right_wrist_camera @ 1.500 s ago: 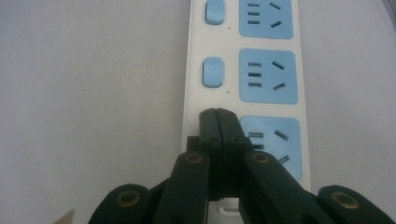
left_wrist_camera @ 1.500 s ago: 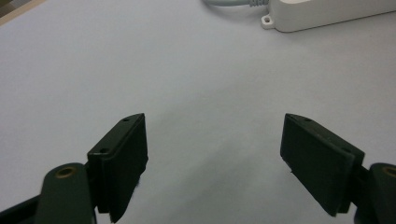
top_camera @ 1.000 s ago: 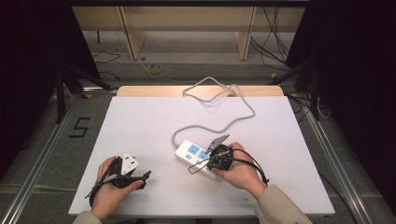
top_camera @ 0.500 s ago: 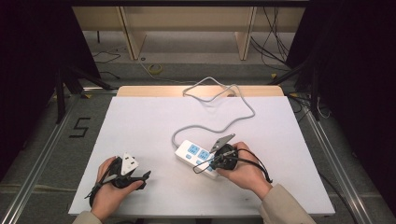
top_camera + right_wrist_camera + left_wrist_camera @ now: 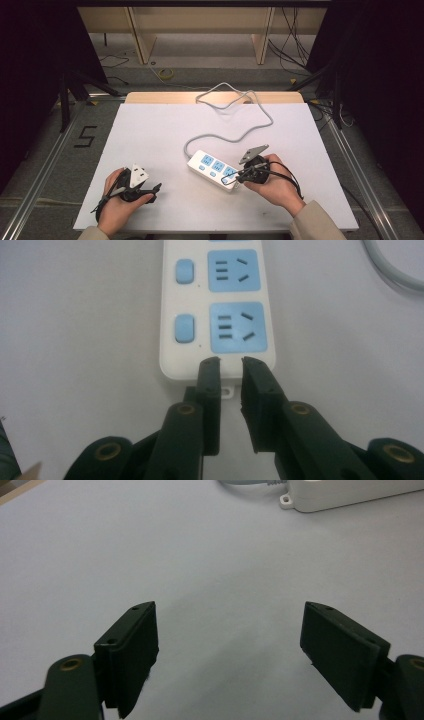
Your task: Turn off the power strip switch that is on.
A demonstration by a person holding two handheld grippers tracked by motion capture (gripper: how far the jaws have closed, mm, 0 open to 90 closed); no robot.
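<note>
While the person keeps both forearms low at the near edge of the table (image 5: 150,125), each hand holds one gripper. The power strip (image 5: 216,168) lies a little right of the middle, at an angle, with blue sockets on top. Its grey cord (image 5: 235,132) runs from the far end, bends across the white top and makes a loop at the far edge; where it goes after that I cannot see.

The right gripper (image 5: 231,176) points at the near end of the strip. In the right gripper view (image 5: 231,361) its jaws are almost together, with only a narrow gap, and the tips lie over the end of the white case, just below the last socket. Nothing is between them that I can see. If the tips touch the case or hang a little above it, I cannot tell. A small mounting tab at the end of the strip is partly hidden behind the left jaw, and the strip is cut off at the top of that view.

The left gripper (image 5: 156,188) rests at the near left, well apart from the strip. Its own view (image 5: 230,645) shows the jaws spread wide with bare table between them, holding nothing. Only one corner of the strip appears at the top there.
</note>
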